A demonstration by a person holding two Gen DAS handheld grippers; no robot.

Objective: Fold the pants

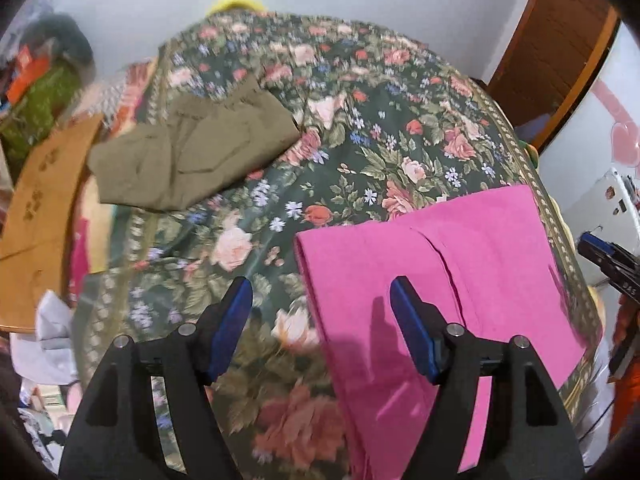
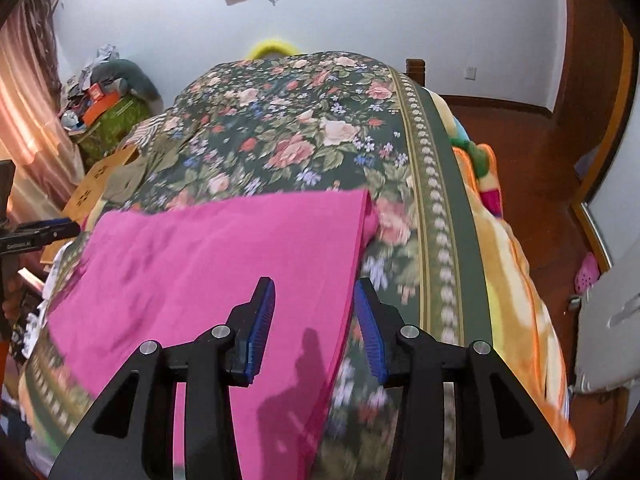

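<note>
Pink pants [image 1: 460,280] lie folded flat on the floral bedspread [image 1: 360,140]; they also show in the right wrist view [image 2: 208,264]. My left gripper [image 1: 322,300] is open and empty, straddling the pants' left edge from above. My right gripper [image 2: 314,300] is open and empty above the pants' right edge. The right gripper shows at the right edge of the left wrist view [image 1: 608,260], and the left gripper at the left edge of the right wrist view [image 2: 36,232].
Folded olive pants [image 1: 192,152] lie at the bed's far left. A brown cardboard box [image 1: 36,208] and clutter stand left of the bed. An orange and yellow blanket [image 2: 504,264] hangs over the bed's right side by the wooden floor [image 2: 532,148].
</note>
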